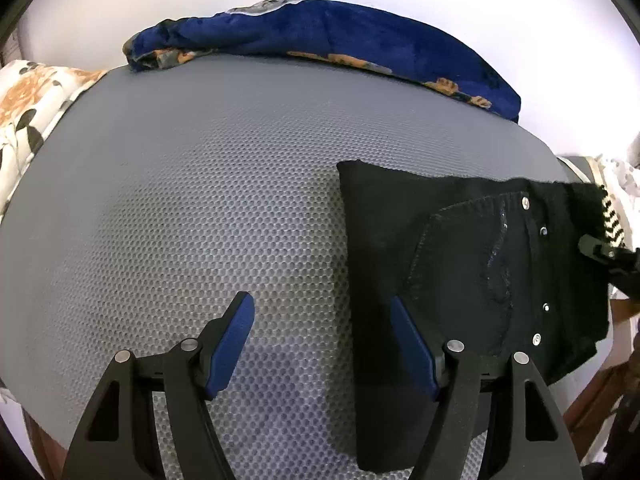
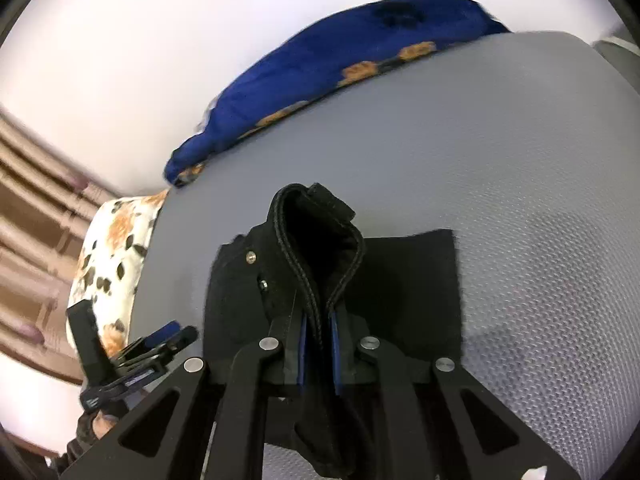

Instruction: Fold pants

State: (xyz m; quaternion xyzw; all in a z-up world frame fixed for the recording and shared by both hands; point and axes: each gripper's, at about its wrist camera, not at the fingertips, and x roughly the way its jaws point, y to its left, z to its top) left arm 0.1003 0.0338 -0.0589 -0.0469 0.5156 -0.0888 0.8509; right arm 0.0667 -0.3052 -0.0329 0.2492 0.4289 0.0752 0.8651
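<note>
Black pants (image 1: pixel 460 264) lie folded into a compact block on the grey dimpled mat (image 1: pixel 200 208), at the right in the left wrist view, with metal rivets and a pocket seam showing. My left gripper (image 1: pixel 322 344) is open and empty, its right finger over the pants' left edge. My right gripper (image 2: pixel 318 344) is shut on the pants' thick waistband edge (image 2: pixel 316 240), which stands bunched up between its blue pads. The left gripper (image 2: pixel 160 340) shows at the lower left of the right wrist view, and the right gripper (image 1: pixel 604 252) at the right edge of the left wrist view.
A blue blanket with orange flowers (image 1: pixel 320 36) lies along the mat's far edge by the white wall. A white floral pillow (image 1: pixel 28 112) sits at the mat's left end. Wooden furniture (image 2: pixel 36 240) stands beyond the pillow.
</note>
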